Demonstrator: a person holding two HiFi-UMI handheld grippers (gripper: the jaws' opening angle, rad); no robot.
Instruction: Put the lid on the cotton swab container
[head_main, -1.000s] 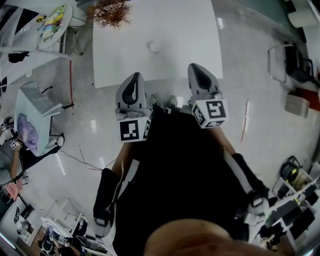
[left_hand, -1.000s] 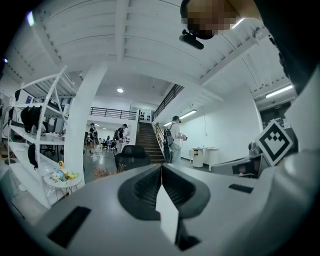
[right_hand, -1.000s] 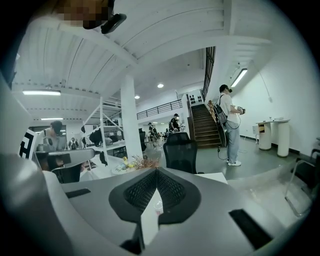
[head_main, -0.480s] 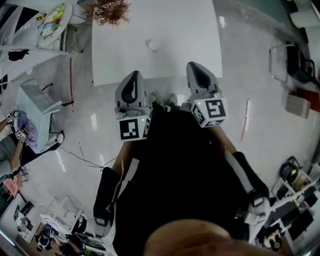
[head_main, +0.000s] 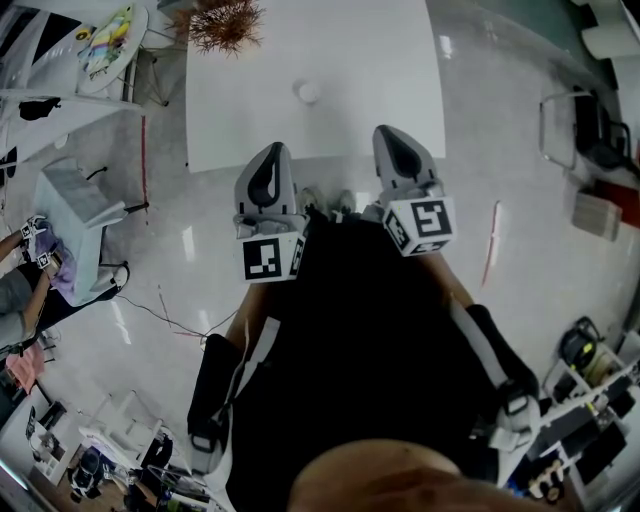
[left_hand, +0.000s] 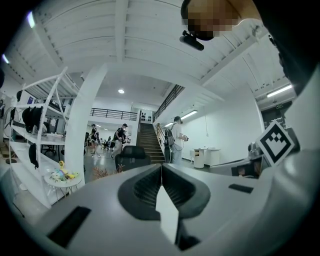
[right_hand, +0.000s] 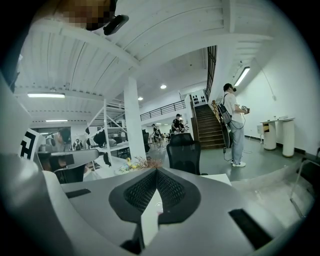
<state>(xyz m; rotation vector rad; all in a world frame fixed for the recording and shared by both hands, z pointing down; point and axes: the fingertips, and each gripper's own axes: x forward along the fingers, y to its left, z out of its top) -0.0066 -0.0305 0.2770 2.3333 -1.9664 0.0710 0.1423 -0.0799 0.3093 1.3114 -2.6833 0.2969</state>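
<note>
A small round white container (head_main: 307, 92) stands alone on the white table (head_main: 360, 60) in the head view; whether it bears a lid is too small to tell. My left gripper (head_main: 271, 152) and right gripper (head_main: 391, 134) hover side by side at the table's near edge, well short of the container. Both are shut with nothing between the jaws. The left gripper view shows its jaws (left_hand: 161, 168) pressed together and pointing level into the room. My right gripper (right_hand: 156, 173) in its own view is likewise shut and empty, tilted slightly down over the table.
A dried reddish plant (head_main: 222, 22) sits at the table's far left corner. A black office chair (right_hand: 183, 150) stands behind the table. A round side table (head_main: 105, 40) with colourful items is at the left. A person (right_hand: 235, 125) stands near the stairs, others farther back.
Both grippers have kept their places and stayed shut. Only a person at the left edge of the head view has shifted.
</note>
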